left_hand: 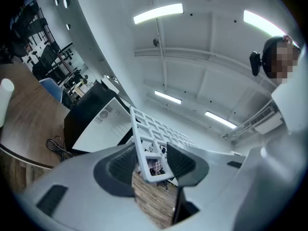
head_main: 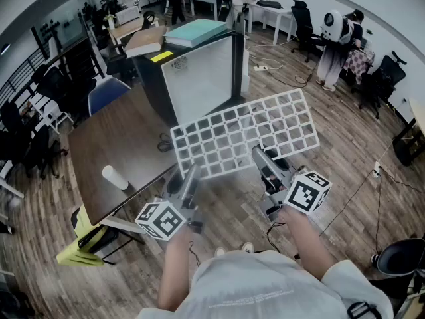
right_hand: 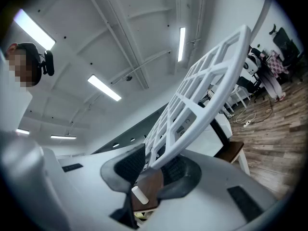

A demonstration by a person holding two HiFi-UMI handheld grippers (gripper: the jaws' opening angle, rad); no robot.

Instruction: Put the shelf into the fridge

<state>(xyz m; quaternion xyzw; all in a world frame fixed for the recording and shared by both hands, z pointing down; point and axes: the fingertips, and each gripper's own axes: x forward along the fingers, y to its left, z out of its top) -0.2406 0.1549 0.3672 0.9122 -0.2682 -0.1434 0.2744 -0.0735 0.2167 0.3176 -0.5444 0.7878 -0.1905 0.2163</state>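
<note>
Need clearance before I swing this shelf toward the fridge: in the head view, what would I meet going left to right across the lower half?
white cup → left claw → right claw → black bin

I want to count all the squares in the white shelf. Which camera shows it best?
The head view: the whole shelf lies spread out there, with nearly every square showing. The left gripper view shows only one corner between the jaws, and the right gripper view sees it edge-on, slanting away.
</note>
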